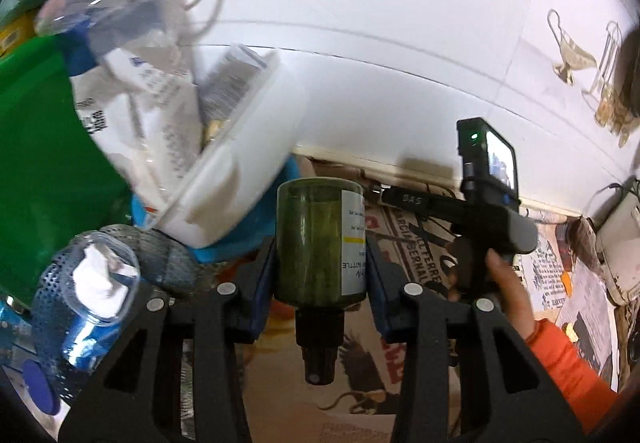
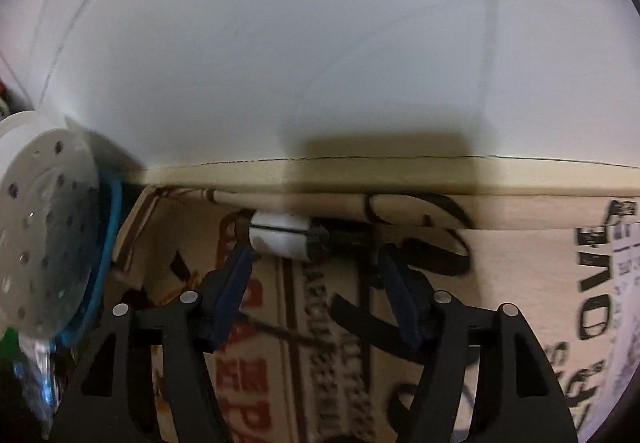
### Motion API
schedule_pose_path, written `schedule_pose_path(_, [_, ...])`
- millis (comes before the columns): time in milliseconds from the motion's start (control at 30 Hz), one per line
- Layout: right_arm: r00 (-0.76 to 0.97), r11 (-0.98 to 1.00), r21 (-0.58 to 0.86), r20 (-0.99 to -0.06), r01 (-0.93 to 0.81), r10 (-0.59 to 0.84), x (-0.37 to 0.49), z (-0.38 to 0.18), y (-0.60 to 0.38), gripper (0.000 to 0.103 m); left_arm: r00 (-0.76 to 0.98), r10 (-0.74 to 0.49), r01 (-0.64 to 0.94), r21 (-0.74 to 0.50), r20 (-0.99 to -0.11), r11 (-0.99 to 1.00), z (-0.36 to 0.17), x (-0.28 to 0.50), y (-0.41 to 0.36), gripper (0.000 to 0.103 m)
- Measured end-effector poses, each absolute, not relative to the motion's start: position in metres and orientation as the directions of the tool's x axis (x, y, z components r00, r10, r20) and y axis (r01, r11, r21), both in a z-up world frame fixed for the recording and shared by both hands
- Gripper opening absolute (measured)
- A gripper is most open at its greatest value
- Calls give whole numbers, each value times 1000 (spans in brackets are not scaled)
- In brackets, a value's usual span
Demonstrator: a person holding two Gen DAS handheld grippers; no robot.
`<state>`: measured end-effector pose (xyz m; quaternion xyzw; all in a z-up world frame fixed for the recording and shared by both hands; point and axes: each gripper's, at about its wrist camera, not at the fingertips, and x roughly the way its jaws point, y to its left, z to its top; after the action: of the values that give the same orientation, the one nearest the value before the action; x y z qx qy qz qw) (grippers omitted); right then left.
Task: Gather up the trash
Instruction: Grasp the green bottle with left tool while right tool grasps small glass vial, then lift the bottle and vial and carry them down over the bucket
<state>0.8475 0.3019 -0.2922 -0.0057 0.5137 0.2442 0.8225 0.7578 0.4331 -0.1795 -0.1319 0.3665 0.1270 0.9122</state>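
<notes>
1. The left tool [image 1: 320, 255] is clamped on a green bottle [image 1: 316, 239], beside the heaped trash bin [image 1: 52, 331]
2. The right tool [image 2: 316, 263] stands apart, near a white-capped item [image 2: 280, 239] on the printed tabletop [image 2: 520, 283]

Left gripper [image 1: 320, 263]: jaws closed on the sides of a green bottle [image 1: 316, 243]. Right gripper [image 2: 316, 275]: jaws spread apart, holding nothing; gripped by a hand [image 1: 508, 283] in an orange sleeve.

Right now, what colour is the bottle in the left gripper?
Dark green bottle with a white label, black cap; clearest in the left wrist view.
</notes>
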Motion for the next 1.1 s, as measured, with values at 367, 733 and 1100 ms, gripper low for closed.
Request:
schedule_pose_path(367, [380, 887, 191, -851, -420, 364, 840, -301, 353, 79, 683, 138, -367, -174, -717, 914, -184, 735, 463, 41])
schedule_pose_path(733, [408, 887, 133, -851, -441, 330, 822, -302, 374, 79, 684, 133, -362, -176, -717, 915, -190, 722, 470, 41])
schedule_pose_path(1100, [402, 870, 201, -824, -451, 399, 737, -230, 280, 79, 713, 67, -273, -188, -698, 944, -164, 708, 437, 41])
